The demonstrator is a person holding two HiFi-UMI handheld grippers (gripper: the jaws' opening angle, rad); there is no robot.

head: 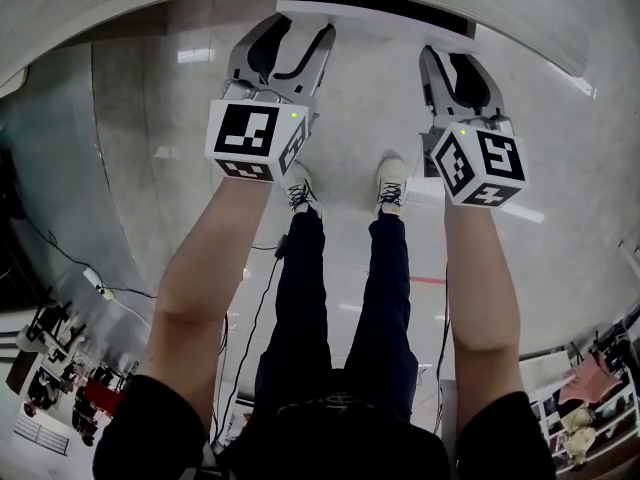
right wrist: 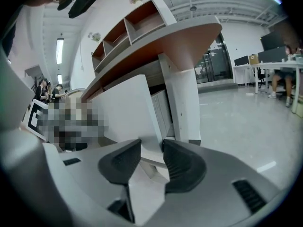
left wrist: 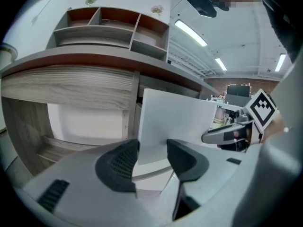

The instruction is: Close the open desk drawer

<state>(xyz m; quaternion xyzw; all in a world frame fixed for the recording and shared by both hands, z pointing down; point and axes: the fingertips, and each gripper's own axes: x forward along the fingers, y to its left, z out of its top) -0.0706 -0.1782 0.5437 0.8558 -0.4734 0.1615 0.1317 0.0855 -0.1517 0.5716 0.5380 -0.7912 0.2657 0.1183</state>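
Left gripper view, right gripper view: left gripper (left wrist: 152,148) and right gripper (right wrist: 151,148), both claws parted, set at the white drawer front (left wrist: 180,122).
Left gripper: jaws moderately apart, nothing clamped. The drawer front shows through the gap, with the tips low on the panel; contact cannot be confirmed. Right gripper: jaws apart to a similar width, pads pressing on nothing. The same white panel lies in the gap near its lower edge. Head view: the two grippers are held forward side by side, left toward the panel's left end, right toward its right end. Drawer: pulled out from under the wood-grain desk (left wrist: 71,86), its front standing clear of the desk's face. Above the desktop: open shelf unit (left wrist: 109,30). Below: pale glossy floor (head: 150,108).
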